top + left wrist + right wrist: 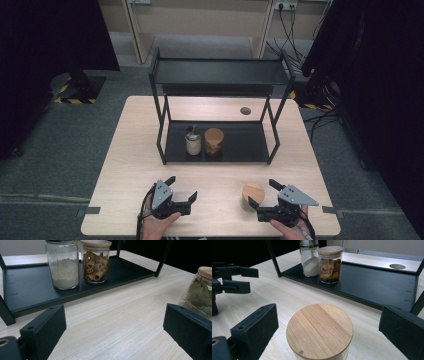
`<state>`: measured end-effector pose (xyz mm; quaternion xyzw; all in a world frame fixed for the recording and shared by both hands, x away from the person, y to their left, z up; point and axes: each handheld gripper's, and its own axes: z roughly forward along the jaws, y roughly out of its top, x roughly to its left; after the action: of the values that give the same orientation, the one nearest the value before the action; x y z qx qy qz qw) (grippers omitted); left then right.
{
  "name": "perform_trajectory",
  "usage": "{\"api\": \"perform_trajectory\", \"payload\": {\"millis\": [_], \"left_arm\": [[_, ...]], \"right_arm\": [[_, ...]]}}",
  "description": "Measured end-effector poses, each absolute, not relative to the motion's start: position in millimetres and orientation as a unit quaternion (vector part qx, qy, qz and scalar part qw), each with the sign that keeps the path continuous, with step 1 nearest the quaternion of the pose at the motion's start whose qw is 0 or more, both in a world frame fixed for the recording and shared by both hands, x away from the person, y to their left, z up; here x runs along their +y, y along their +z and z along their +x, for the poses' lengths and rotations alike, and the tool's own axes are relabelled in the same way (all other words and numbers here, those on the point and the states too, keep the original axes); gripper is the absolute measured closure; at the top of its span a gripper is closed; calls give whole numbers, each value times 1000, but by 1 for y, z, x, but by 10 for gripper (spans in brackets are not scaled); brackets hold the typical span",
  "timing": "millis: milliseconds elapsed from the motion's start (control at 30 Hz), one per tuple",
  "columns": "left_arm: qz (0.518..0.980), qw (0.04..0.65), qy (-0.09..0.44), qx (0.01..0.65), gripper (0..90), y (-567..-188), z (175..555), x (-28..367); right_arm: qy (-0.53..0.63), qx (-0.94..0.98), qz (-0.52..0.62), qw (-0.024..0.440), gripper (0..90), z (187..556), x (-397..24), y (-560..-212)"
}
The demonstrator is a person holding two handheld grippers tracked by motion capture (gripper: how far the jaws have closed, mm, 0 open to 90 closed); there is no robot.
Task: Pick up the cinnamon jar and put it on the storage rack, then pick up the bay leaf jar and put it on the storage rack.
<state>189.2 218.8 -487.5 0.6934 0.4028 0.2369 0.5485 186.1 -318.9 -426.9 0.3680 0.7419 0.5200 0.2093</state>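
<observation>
A glass jar of dried leaves with a round wooden lid [251, 195] [319, 330] [200, 291] stands on the table near the front right. My right gripper [262, 194] [327, 332] is open, one jaw on each side of this jar, apart from it. My left gripper [181, 188] [115, 330] is open over bare table at the front left, nothing between its jaws. On the black rack's lower shelf [245, 145] [27, 290] [372, 287] stand a jar of white powder [193, 142] [63, 265] [309, 260] and a wooden-lidded jar of brown rolls [213, 141] [95, 261] [330, 263], side by side.
The two-tier black metal rack [220, 72] takes up the back half of the wooden table [135, 165]. A round cable hole [245, 110] [397, 266] sits in the tabletop behind it. Dark equipment stands on the floor at both sides.
</observation>
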Motion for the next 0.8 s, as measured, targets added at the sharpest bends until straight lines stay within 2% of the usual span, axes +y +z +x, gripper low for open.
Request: {"api": "perform_trajectory", "payload": {"millis": [800], "left_arm": [[695, 549, 239, 398, 37, -488, 187, 218]], "right_arm": [[520, 742, 368, 209, 26, 176, -322, -435]]}}
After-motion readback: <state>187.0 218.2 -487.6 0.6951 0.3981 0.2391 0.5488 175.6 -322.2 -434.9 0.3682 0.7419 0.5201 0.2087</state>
